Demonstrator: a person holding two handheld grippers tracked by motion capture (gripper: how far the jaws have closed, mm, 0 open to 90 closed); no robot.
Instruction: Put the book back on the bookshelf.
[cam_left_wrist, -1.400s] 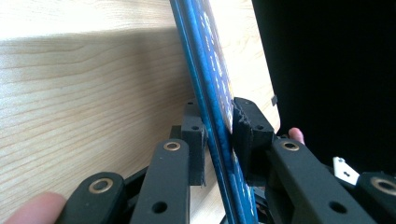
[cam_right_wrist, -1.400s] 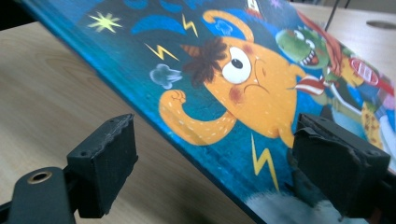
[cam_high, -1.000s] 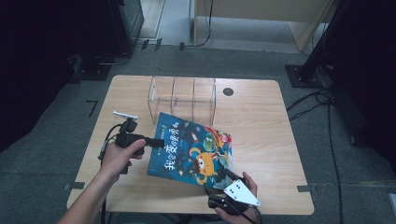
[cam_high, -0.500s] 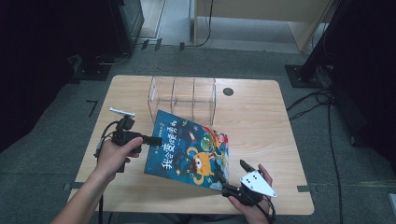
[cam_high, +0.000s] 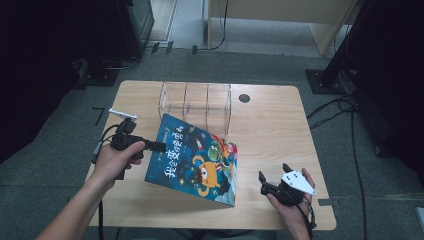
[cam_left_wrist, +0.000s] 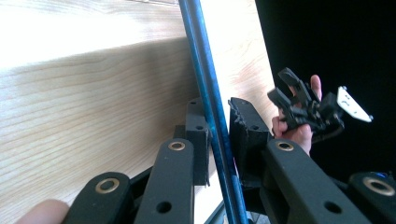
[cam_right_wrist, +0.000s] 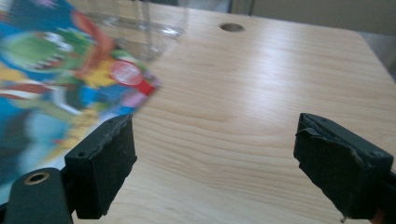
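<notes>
A colourful children's picture book with a blue cover and an orange monster is held tilted above the table. My left gripper is shut on its left edge. In the left gripper view the book's thin blue edge runs between the two black jaws. My right gripper stands open near the table's front right, a little to the right of the book and apart from it. In the right gripper view the book's cover lies at the left beyond the wide-apart jaws. A clear plastic divided box stands behind the book.
The wooden table has a round cable hole at the back right. A small white object lies near the left edge. Dark equipment and cables surround the table on the floor.
The right gripper has let go of the book's lower right corner and moved right, away from it. The left gripper still holds the book, which has shifted slightly left.
</notes>
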